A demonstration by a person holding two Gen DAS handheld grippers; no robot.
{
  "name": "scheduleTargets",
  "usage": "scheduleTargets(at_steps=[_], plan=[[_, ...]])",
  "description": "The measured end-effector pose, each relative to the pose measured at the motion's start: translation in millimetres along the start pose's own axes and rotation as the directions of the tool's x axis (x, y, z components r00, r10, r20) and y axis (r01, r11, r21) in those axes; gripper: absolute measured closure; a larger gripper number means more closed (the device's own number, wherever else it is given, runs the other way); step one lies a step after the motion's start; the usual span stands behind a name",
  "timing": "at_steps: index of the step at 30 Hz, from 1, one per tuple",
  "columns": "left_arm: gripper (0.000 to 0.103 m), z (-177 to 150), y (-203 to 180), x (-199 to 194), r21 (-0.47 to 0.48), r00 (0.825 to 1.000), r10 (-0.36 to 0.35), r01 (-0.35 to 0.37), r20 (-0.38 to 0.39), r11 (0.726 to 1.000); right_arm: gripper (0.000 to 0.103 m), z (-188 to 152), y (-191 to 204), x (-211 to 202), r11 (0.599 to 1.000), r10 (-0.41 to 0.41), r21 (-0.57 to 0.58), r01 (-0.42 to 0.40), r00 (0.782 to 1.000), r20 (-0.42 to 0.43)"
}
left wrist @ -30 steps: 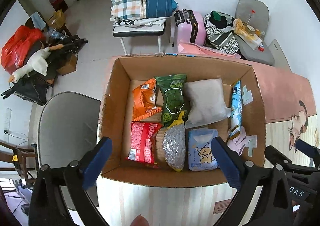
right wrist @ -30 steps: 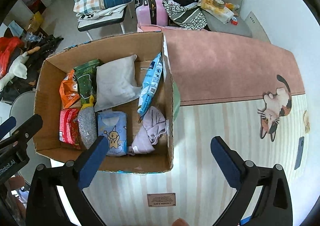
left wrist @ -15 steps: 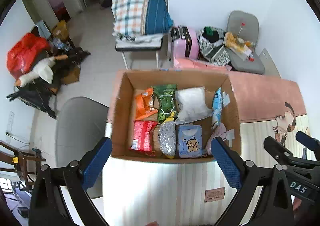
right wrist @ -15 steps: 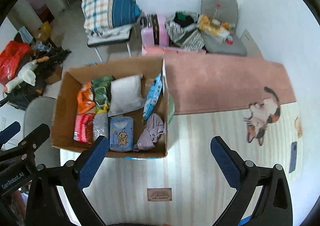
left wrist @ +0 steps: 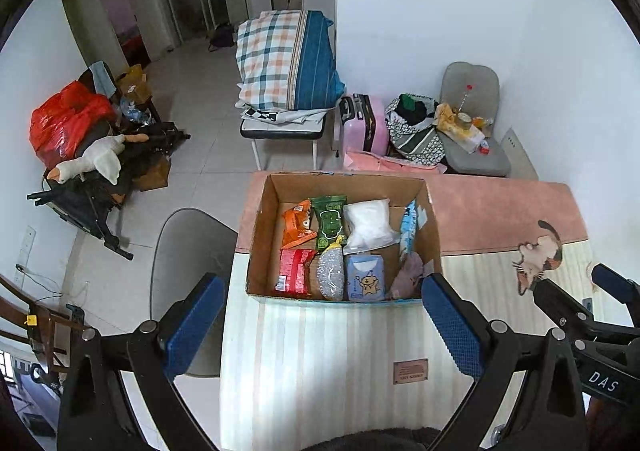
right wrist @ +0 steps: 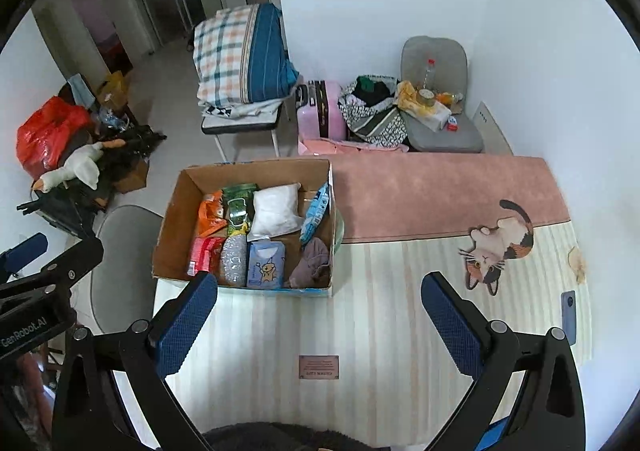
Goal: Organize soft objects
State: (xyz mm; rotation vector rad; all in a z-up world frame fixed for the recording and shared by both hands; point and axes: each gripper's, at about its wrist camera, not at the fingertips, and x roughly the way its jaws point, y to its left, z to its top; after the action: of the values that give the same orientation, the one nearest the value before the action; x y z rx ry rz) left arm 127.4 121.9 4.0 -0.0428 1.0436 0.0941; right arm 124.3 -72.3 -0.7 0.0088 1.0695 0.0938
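Looking finished: cardboard box point(left wrist: 256, 235) packed with soft packets, left claw point(left wrist: 320, 325) and right claw point(right wrist: 320, 325) wide, empty.

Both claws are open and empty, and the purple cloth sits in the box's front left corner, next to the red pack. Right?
Not quite. The purple cloth lies in the front right corner of the box, beside the blue tissue pack; the red pack is at the front left. The right wrist view shows it. Both the left claw and right claw are open and empty.
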Motion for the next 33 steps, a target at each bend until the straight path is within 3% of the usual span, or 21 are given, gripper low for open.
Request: scheduleTargets(at_steps=[12,19,33], plan=[[0.002,-6,0,-27,-0.022,1.000,-0.019,0.019,0.014,1.000,0.000,-3,3,-62,0.999,-0.021,-0.036,0.024,0.997,0.080],[0.001,-4,-2,-34,-0.002,0.998,-0.010,0.010,0.061,1.000,0.000,4,3,-63,0.999,-0.038,-0.035,0.041,0.995,0.087],[0.001,-2,-3,-34,-0.001,0.998,-0.015,0.015,0.064,1.000,0.000,12,4,-66,0.997,-0.075,-0.021,0.078,0.990,0.123]])
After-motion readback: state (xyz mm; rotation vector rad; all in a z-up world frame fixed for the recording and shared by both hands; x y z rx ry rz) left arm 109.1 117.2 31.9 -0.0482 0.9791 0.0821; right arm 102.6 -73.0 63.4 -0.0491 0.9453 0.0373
